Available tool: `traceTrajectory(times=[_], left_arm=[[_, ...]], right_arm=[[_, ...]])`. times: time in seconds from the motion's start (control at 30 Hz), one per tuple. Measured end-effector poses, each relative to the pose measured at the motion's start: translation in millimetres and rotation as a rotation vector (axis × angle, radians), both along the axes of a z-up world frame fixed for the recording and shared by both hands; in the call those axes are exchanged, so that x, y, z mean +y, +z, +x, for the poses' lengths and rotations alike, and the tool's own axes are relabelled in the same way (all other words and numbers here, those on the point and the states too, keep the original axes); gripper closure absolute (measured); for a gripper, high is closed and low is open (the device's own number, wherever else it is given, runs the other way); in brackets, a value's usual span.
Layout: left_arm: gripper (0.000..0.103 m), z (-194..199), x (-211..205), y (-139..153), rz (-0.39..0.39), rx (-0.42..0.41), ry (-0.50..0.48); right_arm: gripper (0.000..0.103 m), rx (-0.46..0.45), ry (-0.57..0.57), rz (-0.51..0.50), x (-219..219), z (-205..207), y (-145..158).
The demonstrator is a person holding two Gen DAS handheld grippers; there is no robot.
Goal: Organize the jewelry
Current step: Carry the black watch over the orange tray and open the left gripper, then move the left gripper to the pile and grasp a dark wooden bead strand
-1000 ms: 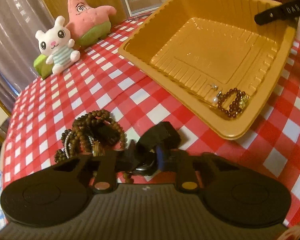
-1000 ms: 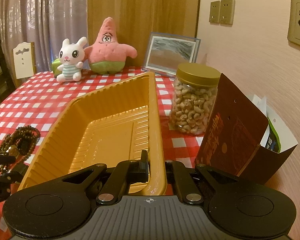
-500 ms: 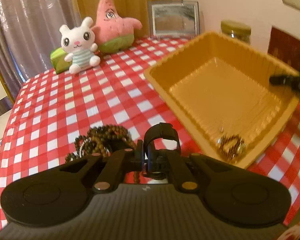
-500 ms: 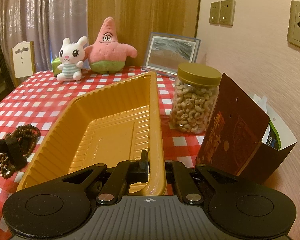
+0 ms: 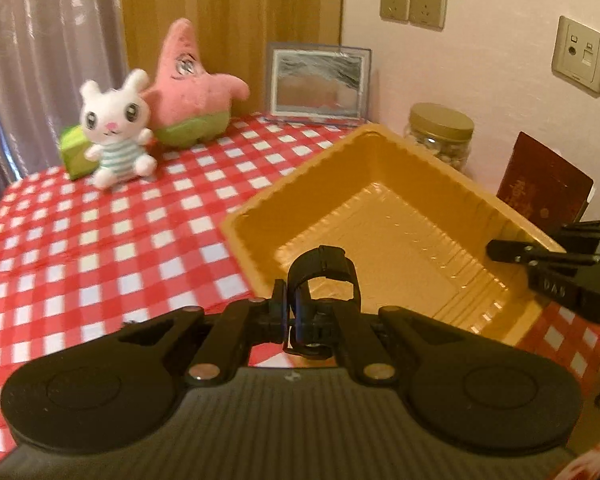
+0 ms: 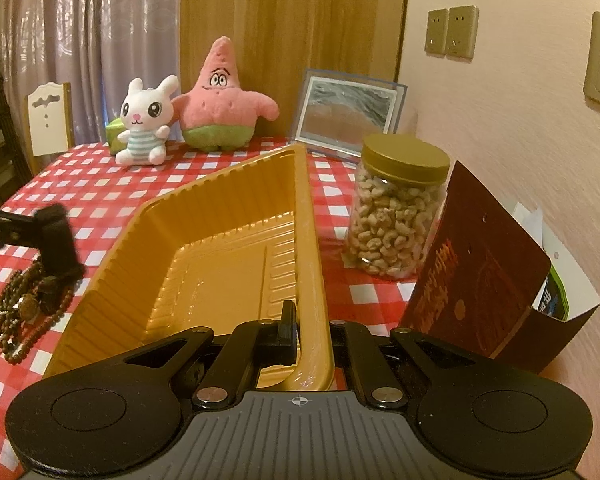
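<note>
Carrying the black band (image 5: 324,268) in the closed left claw (image 5: 290,320), release low over the tray (image 5: 380,184); right claw (image 6: 312,336) clamps its rim.

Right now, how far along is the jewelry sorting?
Done: nothing shows on the tray floor in view; its near corner is hidden. In hand: left gripper is shut on a black band beside the tray; right gripper pinches the tray rim. Left: the bead pile on the cloth.
</note>
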State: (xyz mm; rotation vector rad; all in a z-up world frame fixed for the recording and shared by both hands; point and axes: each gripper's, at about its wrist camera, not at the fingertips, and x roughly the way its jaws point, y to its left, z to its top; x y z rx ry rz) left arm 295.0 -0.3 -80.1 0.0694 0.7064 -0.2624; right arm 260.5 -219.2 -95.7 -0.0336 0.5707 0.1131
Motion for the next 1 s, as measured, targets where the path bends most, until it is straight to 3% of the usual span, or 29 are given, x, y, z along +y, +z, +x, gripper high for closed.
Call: traceTrajectory(times=[0.3,0.5,1.0], left_arm=[[0.098,24.6,-15.7,-27.1,-0.041,0.124,0.017],[0.094,33.2,-13.8,-31.8,-0.064,0.159,0.047],[0.081,10.0,35.6,4.6,-0.139,0.069,0.187]], right_arm=[[0.099,-0.002,0.000,0.002,1.9,2.1,0.9],[0.099,-0.005,0.004,-0.003,3.6,3.0,0.6],[0.099,-0.006,0.007,-0.010,7.0,2.8,0.2]])
